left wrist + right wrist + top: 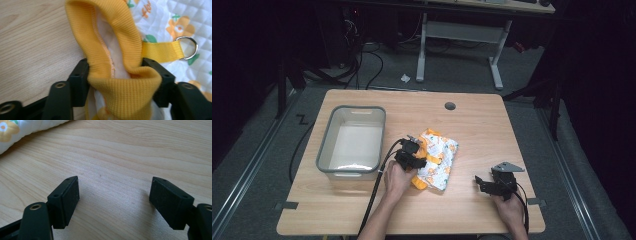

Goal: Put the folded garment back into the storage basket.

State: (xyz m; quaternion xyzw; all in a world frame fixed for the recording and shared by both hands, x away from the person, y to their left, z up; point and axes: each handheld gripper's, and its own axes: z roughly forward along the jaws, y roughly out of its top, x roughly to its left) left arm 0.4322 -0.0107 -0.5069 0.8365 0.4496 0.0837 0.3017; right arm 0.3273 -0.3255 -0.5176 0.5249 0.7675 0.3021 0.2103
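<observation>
The left hand-held gripper sits near the middle of the counter, its jaws closed onto the yellow ribbed cuff of a small quilted garment; in the left gripper view the knit band bunches between the two black jaws and bulges over them. The right hand-held gripper rests low by the counter's near right corner, well apart from the garment, with its jaws spread wide and nothing between them but bare wood.

The counter is light wood with a round cable hole near its far edge. A grey plastic tub stands toward the left edge, just beside the left hand-held gripper's cable. The garment lies right of the tub, white with orange flowers and green leaves, crumpled and running from the centre toward the near edge. A yellow webbing strap stitched to its quilted side ends in a small metal D-ring lying flat on the fabric.
</observation>
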